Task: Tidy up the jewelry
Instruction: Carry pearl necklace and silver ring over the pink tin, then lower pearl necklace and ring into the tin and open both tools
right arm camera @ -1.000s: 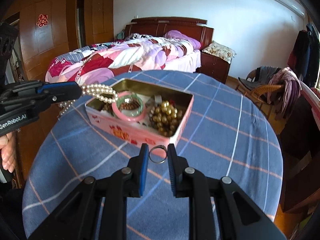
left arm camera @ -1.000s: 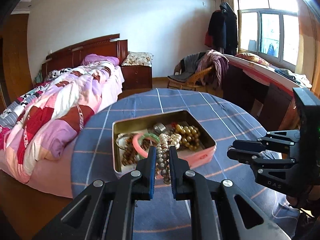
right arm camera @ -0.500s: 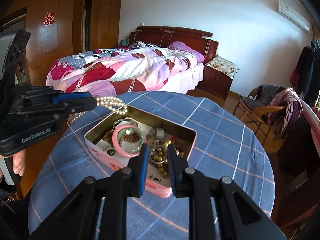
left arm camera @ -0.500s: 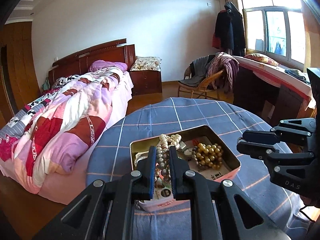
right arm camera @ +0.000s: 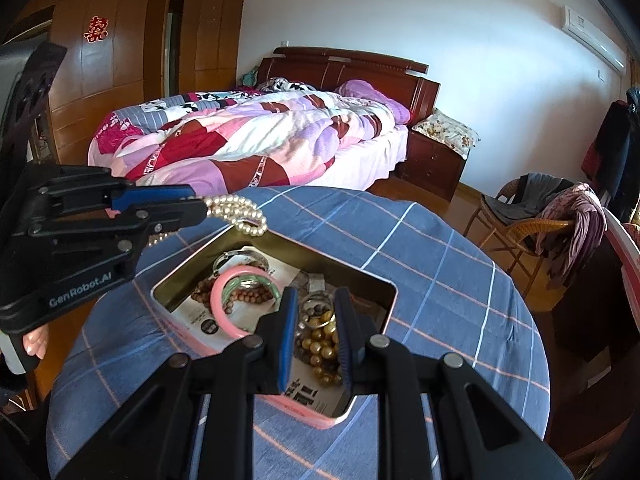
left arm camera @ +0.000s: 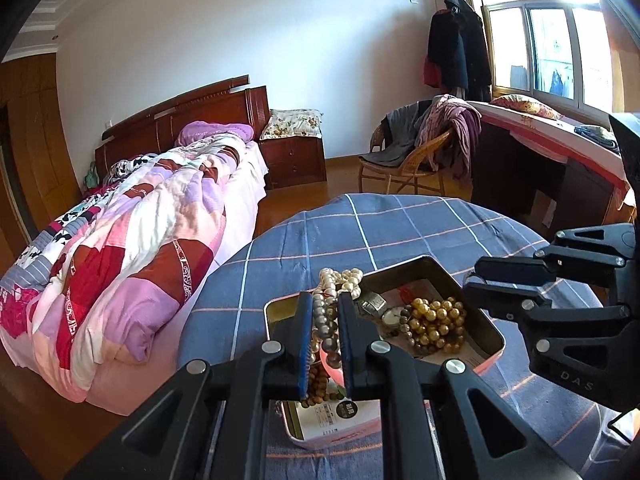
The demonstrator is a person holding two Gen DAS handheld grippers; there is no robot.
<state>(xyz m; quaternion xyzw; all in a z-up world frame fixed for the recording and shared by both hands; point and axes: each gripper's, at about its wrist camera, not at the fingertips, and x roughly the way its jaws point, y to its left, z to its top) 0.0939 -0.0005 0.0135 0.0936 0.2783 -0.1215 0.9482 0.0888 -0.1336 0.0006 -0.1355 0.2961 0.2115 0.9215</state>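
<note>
An open pink tin box (left arm camera: 494,328) (right arm camera: 390,290) sits on the blue checked table. It holds gold beads (left arm camera: 434,322) (right arm camera: 320,344), a pink and green bangle (right arm camera: 240,292), brown wooden beads and a watch. My left gripper (left arm camera: 325,304) (right arm camera: 202,210) is shut on a pearl necklace (left arm camera: 340,278) (right arm camera: 240,212), held above the box's near-left corner. My right gripper (right arm camera: 316,300) (left arm camera: 472,278) is shut on a metal ring (right arm camera: 318,312), held just above the gold beads inside the box.
The round table (right arm camera: 440,264) has a blue checked cloth. A bed (left arm camera: 140,220) with a patchwork quilt lies to the left. A wicker chair (left arm camera: 412,164) with clothes and a desk (left arm camera: 560,148) stand beyond the table.
Both grippers have moved forward over the box. The ring went from in front of the box to above the gold beads. The pearls moved toward the box's left corner.
</note>
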